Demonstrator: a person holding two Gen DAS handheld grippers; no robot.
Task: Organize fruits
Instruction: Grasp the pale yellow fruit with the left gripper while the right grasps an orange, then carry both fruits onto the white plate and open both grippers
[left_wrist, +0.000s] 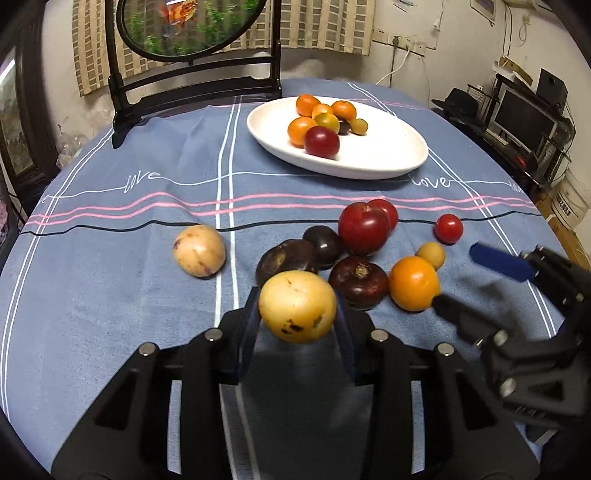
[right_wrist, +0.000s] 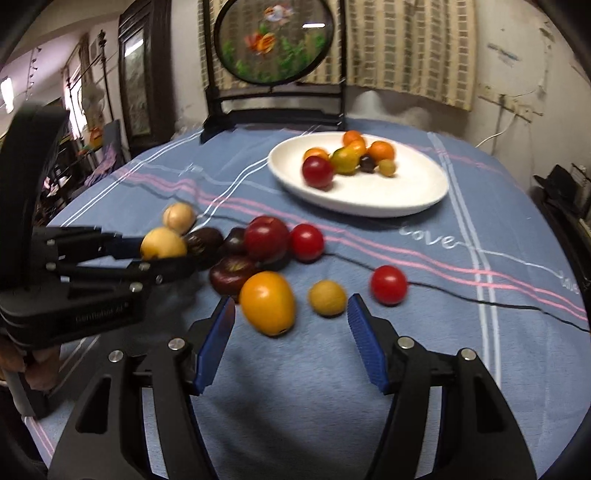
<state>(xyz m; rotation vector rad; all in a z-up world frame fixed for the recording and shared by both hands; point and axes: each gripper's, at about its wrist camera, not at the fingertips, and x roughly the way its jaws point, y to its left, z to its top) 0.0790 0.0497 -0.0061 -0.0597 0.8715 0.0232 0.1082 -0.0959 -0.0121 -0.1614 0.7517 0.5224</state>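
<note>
Near the loose fruit, the left gripper (left_wrist: 298, 314) clamps a yellow fruit (left_wrist: 297, 305) bound for the far plate (left_wrist: 388, 162), while the right gripper (right_wrist: 291, 325), jaws apart, must close on the orange fruit (right_wrist: 267, 302).

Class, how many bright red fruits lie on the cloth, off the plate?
3: large red fruit beside the dark fruits, second red fruit close on its right, lone red fruit farther right. More may hide behind them.

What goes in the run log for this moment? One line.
left gripper: shut on yellow fruit, lifted | right gripper: open by orange fruit | plate: partly filled
</note>
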